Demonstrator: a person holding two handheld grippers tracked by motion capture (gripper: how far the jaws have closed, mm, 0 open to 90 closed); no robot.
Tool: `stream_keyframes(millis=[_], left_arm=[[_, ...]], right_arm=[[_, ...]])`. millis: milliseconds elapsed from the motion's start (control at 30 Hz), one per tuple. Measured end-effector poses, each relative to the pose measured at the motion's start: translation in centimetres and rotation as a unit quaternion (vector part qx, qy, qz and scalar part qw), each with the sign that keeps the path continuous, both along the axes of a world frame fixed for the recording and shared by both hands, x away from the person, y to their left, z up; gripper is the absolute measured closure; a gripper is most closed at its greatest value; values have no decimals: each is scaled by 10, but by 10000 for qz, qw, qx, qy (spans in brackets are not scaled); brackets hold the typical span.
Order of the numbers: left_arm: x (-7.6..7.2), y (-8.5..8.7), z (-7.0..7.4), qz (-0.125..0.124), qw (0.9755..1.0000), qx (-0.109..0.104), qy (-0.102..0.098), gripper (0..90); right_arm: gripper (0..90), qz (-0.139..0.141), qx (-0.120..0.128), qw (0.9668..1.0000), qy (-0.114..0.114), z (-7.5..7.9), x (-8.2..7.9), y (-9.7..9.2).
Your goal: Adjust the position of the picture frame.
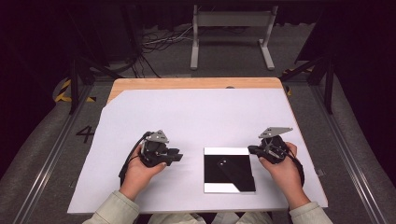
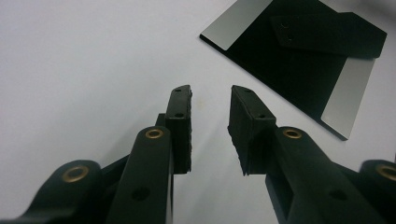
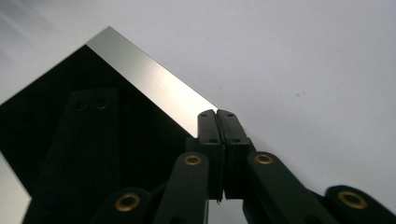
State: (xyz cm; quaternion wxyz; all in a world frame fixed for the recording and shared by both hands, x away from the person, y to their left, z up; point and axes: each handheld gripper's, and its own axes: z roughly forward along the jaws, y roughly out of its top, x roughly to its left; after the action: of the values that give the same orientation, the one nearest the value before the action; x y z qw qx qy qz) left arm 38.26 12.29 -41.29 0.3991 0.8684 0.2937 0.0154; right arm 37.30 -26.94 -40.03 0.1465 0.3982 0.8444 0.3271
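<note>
The black plate (image 1: 229,170) lies flat on the white counter (image 1: 196,116) at about five o'clock, between both hands; the right hand-held gripper (image 3: 217,122), jaws pressed together and empty, sits at its three o'clock edge; the left hand-held gripper (image 2: 211,100) stands apart at nine o'clock. A thin flat plate gives little purchase; jaws could skid off or push it sideways.

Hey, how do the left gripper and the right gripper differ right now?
The left gripper has a clear gap between its pads; the right gripper has them pressed together, nothing between. The left sits apart from the black plate; the right sits at its edge. Both are hand-held above the white sheet.
</note>
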Motion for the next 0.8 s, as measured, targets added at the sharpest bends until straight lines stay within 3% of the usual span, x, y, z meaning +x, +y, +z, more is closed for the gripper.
stream_keyframes(millis=[167,500,800], left_arm=[[0,1,1,-3,10000,3,-12,701],[-1,1,1,-8,10000,0,-26,701],[-1,2,1,12,10000,9,-28,700]], right_arm=[[825,175,-7,9998,-60,10,-10,4],[678,532,-27,9986,72,14,-36,7],[662,644,-144,9977,145,18,-51,2]])
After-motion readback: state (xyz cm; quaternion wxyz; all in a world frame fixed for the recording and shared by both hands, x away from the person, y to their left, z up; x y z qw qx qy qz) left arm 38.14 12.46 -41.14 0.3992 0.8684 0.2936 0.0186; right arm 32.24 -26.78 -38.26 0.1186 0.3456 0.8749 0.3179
